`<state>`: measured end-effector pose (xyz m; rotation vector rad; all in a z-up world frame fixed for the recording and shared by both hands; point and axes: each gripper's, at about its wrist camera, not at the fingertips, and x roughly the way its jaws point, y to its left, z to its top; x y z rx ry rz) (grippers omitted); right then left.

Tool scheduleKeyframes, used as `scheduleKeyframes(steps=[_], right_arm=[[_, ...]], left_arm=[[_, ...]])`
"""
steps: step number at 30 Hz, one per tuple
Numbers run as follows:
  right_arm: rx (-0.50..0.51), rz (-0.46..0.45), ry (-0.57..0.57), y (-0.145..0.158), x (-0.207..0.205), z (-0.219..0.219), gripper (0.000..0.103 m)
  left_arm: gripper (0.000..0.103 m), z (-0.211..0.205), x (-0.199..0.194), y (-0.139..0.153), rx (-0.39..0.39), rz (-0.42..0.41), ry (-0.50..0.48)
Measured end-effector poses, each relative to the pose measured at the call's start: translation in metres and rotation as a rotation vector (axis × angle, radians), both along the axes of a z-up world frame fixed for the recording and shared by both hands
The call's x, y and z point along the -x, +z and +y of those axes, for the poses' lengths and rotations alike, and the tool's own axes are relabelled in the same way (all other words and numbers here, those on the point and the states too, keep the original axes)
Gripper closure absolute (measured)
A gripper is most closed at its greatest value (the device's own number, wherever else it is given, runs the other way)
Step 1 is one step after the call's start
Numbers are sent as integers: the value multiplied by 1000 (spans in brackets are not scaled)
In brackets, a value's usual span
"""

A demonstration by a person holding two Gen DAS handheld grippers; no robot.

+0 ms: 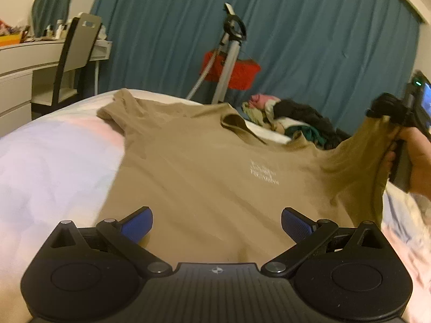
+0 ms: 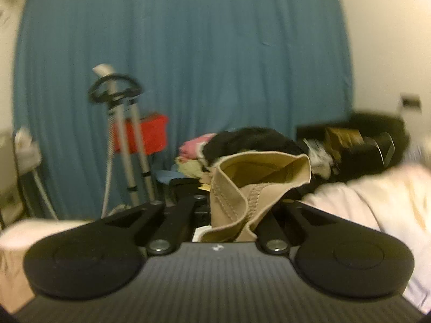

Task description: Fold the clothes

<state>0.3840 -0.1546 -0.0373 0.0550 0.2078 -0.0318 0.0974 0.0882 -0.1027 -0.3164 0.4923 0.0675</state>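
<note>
The left gripper (image 1: 216,224) hovers over the shirt (image 1: 204,177) on the bed (image 1: 54,161), jaws wide, empty; the right gripper (image 2: 237,212), raised at the side, clamps its sleeve (image 2: 250,185)

Dim warm indoor light, fisheye bending at edges w/ dark corners; right wrist view softer, motion-blurred.

L gripper (image 1: 216,224) open over tan shirt (image 1: 194,172) on bed (image 1: 54,167); R gripper (image 1: 388,113) pinching sleeve.
</note>
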Motion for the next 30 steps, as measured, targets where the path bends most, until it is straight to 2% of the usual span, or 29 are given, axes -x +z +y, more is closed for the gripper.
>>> scheduleKeyframes(steps=[4, 7, 9, 12, 14, 18, 19, 20, 22, 26, 30], right_arm=[[176, 43, 94, -20, -6, 87, 98], [307, 76, 164, -36, -10, 152, 98], [365, 110, 200, -58, -15, 185, 98], [414, 140, 241, -82, -27, 217, 97], [406, 147, 246, -87, -35, 223, 97], [328, 151, 252, -81, -43, 221, 93], [300, 170, 257, -79, -46, 221, 75], [257, 188, 272, -75, -44, 217, 44], [175, 200, 300, -65, -32, 206, 10], [42, 218, 340, -46, 15, 177, 9], [81, 178, 329, -24, 90, 151, 9]], left_arm=[[1, 17, -5, 3, -4, -4, 62], [1, 31, -15, -2, 20, 25, 86], [1, 37, -20, -7, 25, 38, 101], [1, 46, -25, -15, 28, 54, 123], [1, 51, -30, -19, 33, 62, 133], [1, 52, -37, -28, 34, 79, 138], [1, 51, -38, -29, 32, 81, 136], [1, 51, -39, -30, 29, 83, 133], [1, 49, -41, -31, 21, 83, 127], [1, 44, -39, -29, -3, 75, 121], [1, 39, -32, -25, -4, 68, 105]])
